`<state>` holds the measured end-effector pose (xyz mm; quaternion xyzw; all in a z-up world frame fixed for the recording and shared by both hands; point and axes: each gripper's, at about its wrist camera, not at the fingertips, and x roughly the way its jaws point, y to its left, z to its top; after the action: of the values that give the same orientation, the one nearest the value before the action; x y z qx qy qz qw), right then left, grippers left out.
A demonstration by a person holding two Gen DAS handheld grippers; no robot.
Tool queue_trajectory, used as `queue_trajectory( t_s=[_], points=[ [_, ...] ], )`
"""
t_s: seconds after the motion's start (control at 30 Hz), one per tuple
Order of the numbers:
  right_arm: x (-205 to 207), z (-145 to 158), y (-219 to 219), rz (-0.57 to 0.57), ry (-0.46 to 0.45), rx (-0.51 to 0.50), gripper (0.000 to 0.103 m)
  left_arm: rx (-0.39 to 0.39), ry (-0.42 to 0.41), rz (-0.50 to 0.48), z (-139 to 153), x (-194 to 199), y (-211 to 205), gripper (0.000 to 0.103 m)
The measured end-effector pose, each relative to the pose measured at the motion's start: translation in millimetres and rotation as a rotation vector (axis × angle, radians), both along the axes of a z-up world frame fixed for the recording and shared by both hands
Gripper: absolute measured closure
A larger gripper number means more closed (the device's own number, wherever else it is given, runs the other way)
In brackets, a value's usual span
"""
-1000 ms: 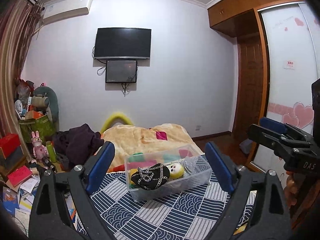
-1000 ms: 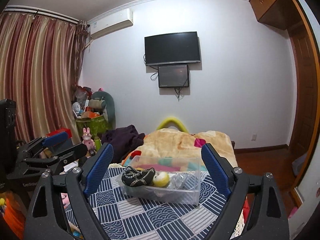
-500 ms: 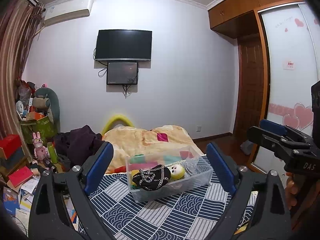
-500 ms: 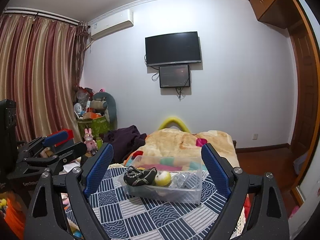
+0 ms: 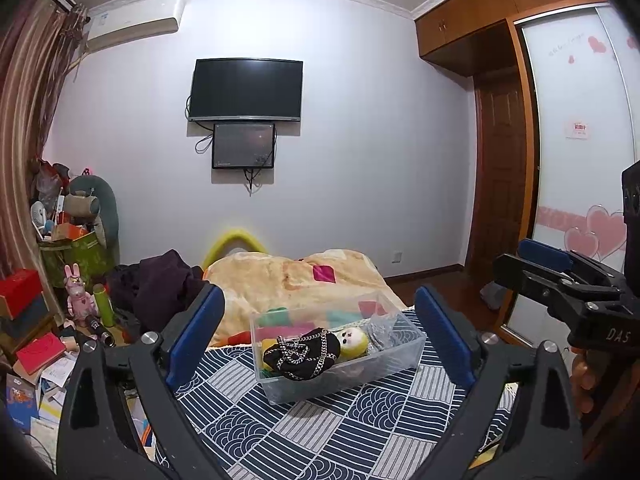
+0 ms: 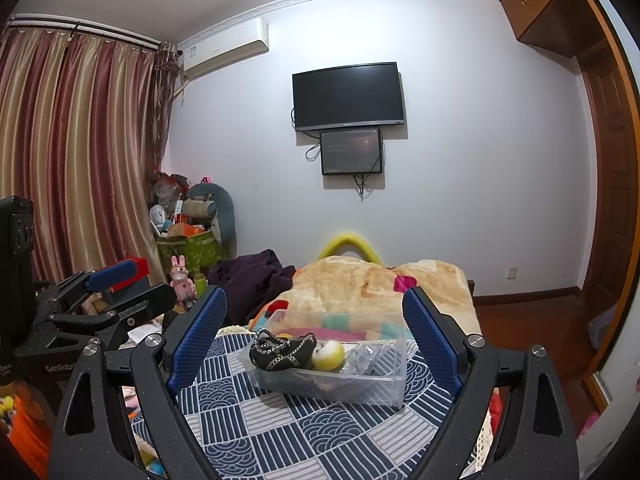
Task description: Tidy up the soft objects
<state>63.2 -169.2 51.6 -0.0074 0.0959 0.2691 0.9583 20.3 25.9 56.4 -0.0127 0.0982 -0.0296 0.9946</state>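
left gripper (image 5: 316, 320) and right gripper (image 6: 314, 324) both spread wide, holding nothing | clear bin (image 5: 400, 356) mid-bedspread, black chained pouch (image 5: 302, 354) and yellow plush (image 5: 352, 340) inside | looks near done; next, check for leftovers

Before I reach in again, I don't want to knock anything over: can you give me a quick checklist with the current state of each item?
1. Left gripper open and holding nothing: ok.
2. Right gripper open and holding nothing: ok.
3. Clear bin resting flat on the patterned bedspread: ok.
4. Black chain bag fully inside the bin: not ok, it rides above the rim.
5. Yellow plush inside the bin: ok.
6. Soft items left outside the bin: cannot tell.
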Motion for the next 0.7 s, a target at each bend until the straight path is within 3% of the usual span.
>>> queue_trajectory(
  t_s=[0.7],
  points=[
    [-2.3, 1.0, 1.0, 0.002, -0.003, 0.002, 0.014, 0.000, 0.011, -0.007, -2.0, 1.9, -2.8, 0.002]
  ],
)
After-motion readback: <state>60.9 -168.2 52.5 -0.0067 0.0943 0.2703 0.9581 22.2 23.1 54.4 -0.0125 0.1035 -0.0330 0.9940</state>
